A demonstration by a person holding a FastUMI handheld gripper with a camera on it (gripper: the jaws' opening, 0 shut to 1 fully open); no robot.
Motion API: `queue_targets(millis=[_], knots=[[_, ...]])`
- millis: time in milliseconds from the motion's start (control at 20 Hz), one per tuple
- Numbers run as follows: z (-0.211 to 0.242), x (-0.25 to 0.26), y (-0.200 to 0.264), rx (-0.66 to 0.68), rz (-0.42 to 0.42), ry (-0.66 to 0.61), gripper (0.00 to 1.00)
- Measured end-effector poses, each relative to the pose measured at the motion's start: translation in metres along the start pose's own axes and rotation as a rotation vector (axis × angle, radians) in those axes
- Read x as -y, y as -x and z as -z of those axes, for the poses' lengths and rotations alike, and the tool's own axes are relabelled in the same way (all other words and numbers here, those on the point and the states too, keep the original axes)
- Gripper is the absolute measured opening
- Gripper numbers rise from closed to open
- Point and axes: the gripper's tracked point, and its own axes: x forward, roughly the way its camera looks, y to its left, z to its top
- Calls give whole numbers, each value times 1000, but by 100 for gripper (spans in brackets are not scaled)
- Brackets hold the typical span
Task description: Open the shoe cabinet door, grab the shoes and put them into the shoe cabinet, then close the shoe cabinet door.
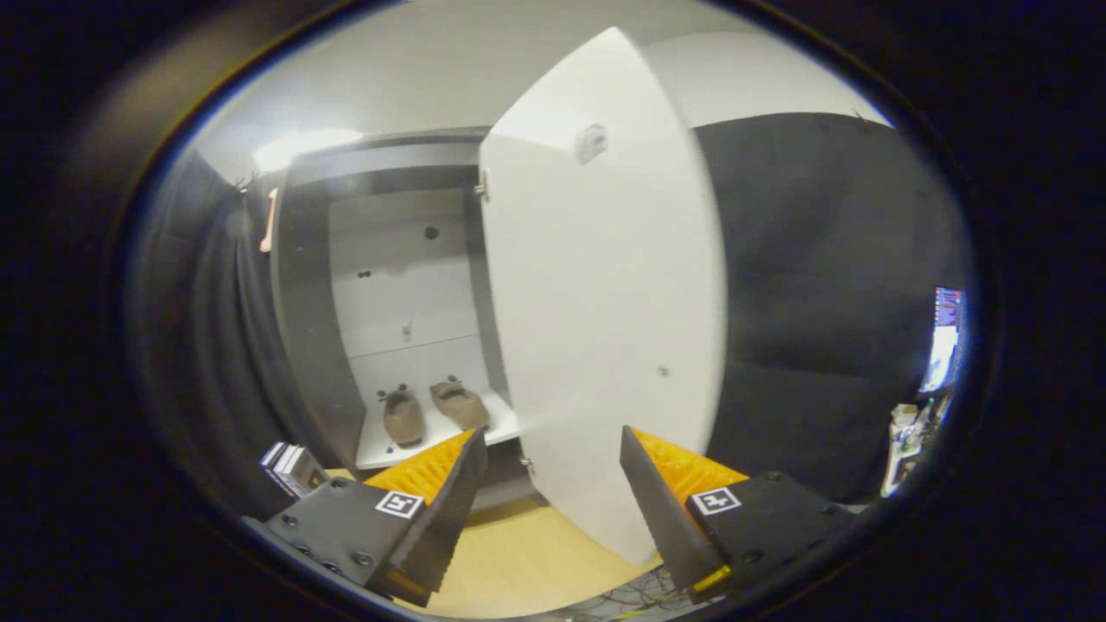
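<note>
1. The gripper [549, 453] is spread wide, both fingers apart and holding nothing; a broad gap lies between the two fingertips.
2. Straight ahead, the white cabinet door [605, 302] stands swung open, its free edge coming toward the fingers and its lower corner dropping into the gap between them, nearer the right finger. No contact between door and either finger that I can make out.
3. On the door's face, a small pale fitting [591, 142] sits high up, and a tiny dark dot lower down.
4. Left of the door, the shoe cabinet [302, 285] is open: dark side panel, pale back wall with a few small holes, hinges showing along the door's inner edge.
5. The shoes [436, 410], a brown pair, sit on the white bottom shelf [376, 449] inside the cabinet, just beyond the left fingertip. They lie side by side, slightly apart, long axes running front to back; the right one angles a little toward the door.
6. The shelf's front edge is free, with bare white board in front of the left shoe.
7. Below the fingers, pale wooden floor [518, 553] lies open between cabinet base and gripper.
8. A small box [292, 468] stands on the floor beside the cabinet's left side, close to the left finger.
9. Dark cloth wall fills the right, with a lit screen [944, 341] and clutter at the far side.
</note>
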Motion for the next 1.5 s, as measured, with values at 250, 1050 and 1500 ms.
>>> queue_targets(millis=[250,1050,1500], knots=[[-15,105,2,31,153,11,96],[-26,137,-158,9,-265,84,97],[-29,115,-157,37,-368,82,95]])
